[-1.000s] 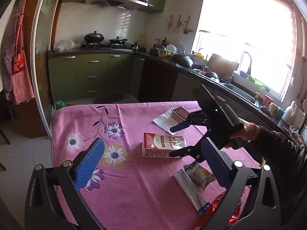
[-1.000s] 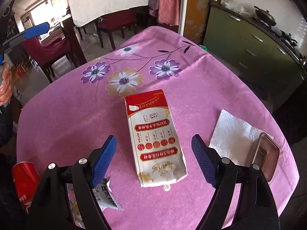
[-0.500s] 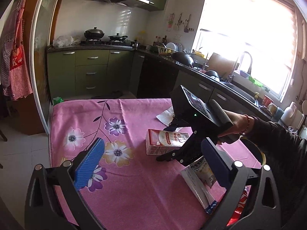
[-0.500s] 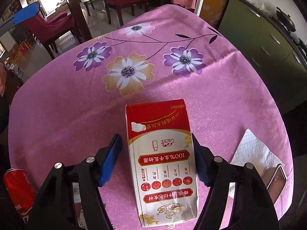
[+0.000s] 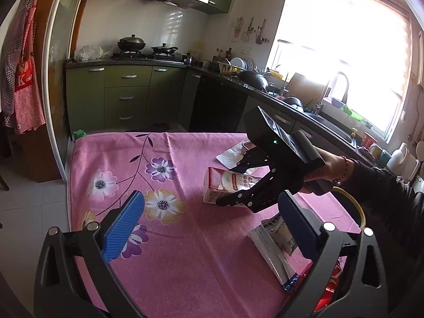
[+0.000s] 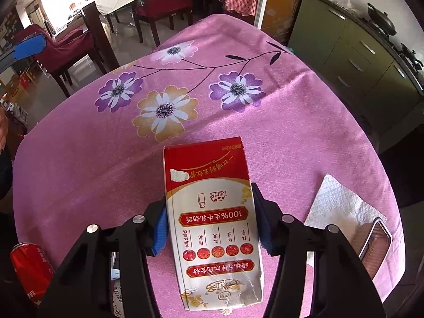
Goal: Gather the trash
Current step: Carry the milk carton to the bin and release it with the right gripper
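A red and white milk carton (image 6: 212, 212) lies flat on the pink flowered tablecloth (image 6: 238, 137). My right gripper (image 6: 212, 228) is shut on the carton, one blue pad on each long side. In the left wrist view the carton (image 5: 225, 185) sits between the right gripper's black fingers (image 5: 238, 198). My left gripper (image 5: 212, 228) is open and empty, held above the near part of the table. A snack wrapper (image 5: 275, 249) lies under its right finger. A red can (image 6: 29, 270) stands at the near left in the right wrist view.
A white napkin (image 6: 336, 206) with a small metal tray (image 6: 373, 241) on it lies to the right of the carton. Kitchen counters (image 5: 127, 90) stand beyond the table. Dining chairs (image 6: 66, 50) stand past its far edge.
My right gripper has moved forward over the carton and closed its pads on the carton's sides. The left gripper has stayed open and nearly still.
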Demonstrator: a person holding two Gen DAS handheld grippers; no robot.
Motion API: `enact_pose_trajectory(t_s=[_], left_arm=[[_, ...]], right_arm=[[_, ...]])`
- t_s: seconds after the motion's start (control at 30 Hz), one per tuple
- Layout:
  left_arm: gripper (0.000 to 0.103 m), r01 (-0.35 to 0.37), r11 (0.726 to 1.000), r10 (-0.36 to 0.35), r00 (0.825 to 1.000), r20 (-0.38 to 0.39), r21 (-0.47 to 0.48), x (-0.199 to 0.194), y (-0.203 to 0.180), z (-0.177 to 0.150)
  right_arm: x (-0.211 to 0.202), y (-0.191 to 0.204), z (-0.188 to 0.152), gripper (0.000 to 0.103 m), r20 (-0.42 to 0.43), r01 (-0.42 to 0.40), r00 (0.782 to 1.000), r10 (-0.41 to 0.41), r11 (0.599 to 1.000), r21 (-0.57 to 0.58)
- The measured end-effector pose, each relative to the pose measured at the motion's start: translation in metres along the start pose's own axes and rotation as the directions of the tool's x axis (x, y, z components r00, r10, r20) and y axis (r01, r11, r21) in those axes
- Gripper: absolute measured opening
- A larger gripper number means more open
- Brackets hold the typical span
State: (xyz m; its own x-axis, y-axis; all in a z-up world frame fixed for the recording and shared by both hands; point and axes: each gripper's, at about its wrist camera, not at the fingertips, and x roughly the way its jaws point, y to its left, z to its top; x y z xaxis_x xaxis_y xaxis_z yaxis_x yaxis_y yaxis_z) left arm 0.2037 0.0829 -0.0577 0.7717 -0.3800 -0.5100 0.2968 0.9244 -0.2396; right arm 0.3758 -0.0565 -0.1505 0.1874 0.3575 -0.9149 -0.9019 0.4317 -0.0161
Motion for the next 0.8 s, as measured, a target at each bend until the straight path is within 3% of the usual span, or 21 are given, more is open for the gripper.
enact_pose_trajectory(t_s=[0.27,0.47,0.6,0.7,0.8], left_arm=[[0.096,0.002,1.0,-0.003,1.0,0.008,0.024,-0.011,-0.017,0.001],[0.096,0.019,0.999,-0.02,0.999,0.025,0.048,-0.024,-0.039,0.001],[0.096,0.05,0.997,-0.051,0.998,0.026,0.061,-0.028,-0.054,0.0],[0.096,0.073,0.995,-0.074,0.997,0.017,0.075,-0.027,-0.066,-0.001],[0.096,0.092,0.992,-0.093,0.996,0.004,0.087,-0.023,-0.077,-0.004]], right_arm=[[-0.054,-0.007,-0.031,0.054,0.064,0.065,0.995,-0.07,0.995,0.07],[-0.119,-0.012,-0.098,0.054,0.091,0.163,0.979,-0.185,0.965,0.207],[-0.169,-0.027,-0.177,0.054,0.08,0.23,0.956,-0.282,0.891,0.392],[-0.201,-0.041,-0.25,0.055,0.021,0.288,0.934,-0.356,0.787,0.546],[-0.22,-0.054,-0.327,0.055,-0.065,0.331,0.915,-0.398,0.65,0.684]])
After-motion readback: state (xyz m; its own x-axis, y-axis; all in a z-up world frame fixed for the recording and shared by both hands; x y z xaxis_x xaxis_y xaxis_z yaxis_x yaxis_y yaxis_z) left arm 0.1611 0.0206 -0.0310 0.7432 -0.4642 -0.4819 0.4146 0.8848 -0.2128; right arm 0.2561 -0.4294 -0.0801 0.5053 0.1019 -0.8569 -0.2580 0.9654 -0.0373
